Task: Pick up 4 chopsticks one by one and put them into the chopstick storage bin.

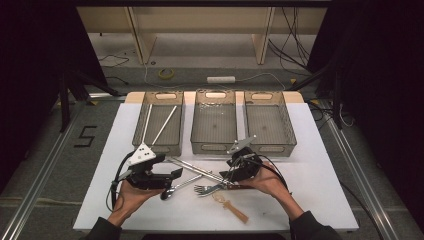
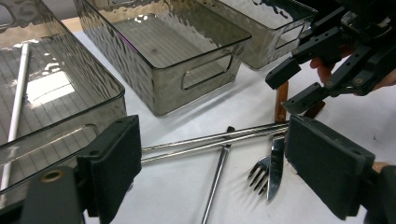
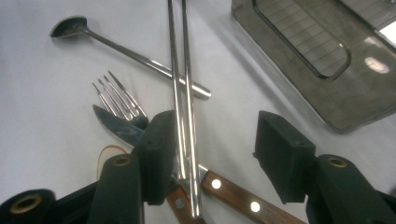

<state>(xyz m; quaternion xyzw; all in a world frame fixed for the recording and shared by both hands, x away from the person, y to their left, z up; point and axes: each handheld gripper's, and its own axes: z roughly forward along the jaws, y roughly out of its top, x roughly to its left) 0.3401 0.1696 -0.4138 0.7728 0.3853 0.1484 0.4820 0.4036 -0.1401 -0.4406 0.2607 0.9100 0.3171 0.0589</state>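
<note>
1. You are lowering your right hand-held gripper (image 3: 210, 158), jaws part open, over the metal chopsticks (image 3: 183, 93) near the table's (image 1: 320, 175) front edge; the pads aren't pressing them.
2. You are holding your left hand-held gripper (image 2: 215, 172) wide open, gripping nothing.

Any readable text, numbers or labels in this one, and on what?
"5": black tape figure on the floor left of the table.
Nothing else can be read: no print shows on the bins, the cutlery or the grippers.
</note>
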